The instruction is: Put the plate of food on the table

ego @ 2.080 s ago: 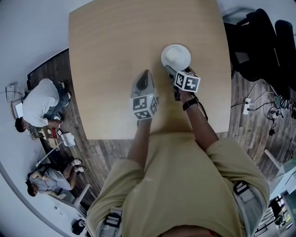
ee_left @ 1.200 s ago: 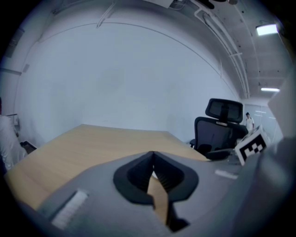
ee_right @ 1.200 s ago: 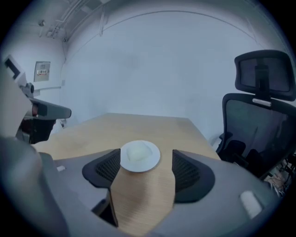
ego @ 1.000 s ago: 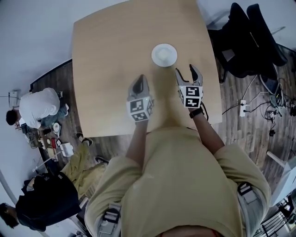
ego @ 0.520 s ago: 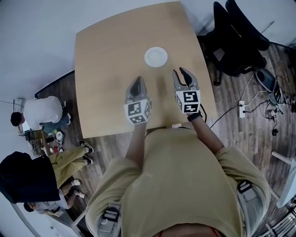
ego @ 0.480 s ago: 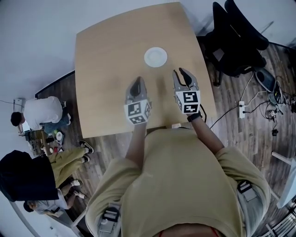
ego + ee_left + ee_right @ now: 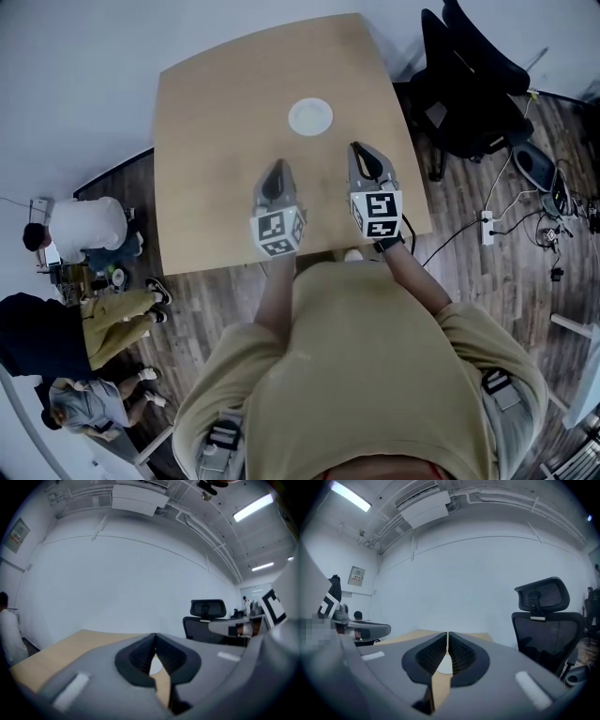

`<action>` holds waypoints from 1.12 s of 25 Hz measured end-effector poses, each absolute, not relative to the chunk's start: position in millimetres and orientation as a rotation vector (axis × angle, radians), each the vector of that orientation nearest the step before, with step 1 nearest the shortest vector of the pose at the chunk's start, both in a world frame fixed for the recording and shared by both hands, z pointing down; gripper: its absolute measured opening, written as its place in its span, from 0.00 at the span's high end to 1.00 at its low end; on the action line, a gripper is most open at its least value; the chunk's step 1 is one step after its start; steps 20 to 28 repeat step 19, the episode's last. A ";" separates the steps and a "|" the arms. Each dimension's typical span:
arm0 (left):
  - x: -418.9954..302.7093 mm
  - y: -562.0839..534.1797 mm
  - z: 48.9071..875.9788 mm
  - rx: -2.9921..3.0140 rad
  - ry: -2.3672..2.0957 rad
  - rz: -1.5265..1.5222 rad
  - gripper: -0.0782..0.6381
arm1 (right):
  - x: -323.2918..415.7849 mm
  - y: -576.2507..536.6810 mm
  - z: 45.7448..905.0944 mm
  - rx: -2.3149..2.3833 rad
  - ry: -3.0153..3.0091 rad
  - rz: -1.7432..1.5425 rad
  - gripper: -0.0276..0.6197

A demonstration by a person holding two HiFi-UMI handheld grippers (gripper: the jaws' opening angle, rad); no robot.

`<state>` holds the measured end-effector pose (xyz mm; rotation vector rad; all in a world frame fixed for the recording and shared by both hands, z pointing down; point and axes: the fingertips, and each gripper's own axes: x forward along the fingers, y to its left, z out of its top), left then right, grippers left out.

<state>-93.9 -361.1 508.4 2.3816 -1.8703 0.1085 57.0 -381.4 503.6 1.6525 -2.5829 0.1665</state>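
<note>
Left claw (image 7: 276,171) back — round white plate (image 7: 310,117)

The right hand-held gripper (image 7: 362,150), which was at the rim of the plate (image 7: 310,117) before, has drawn back toward 6 o'clock and is now clear of it; the plate lies at its 11 o'clock. Its jaws have just been closing and now stand together with nothing between them. The left hand-held gripper (image 7: 277,169) has also drawn back toward 6 o'clock.
</note>
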 end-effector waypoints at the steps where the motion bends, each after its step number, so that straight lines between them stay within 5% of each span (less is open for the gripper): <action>1: -92.9 -359.1 507.6 2.385 -1.870 0.109 0.89 | 57.9 -379.6 502.7 1.657 -2.582 0.159 0.94; 28: -75.0 -379.0 515.6 2.392 -1.843 0.147 0.89 | 78.9 -397.8 513.6 1.697 -2.535 0.175 0.95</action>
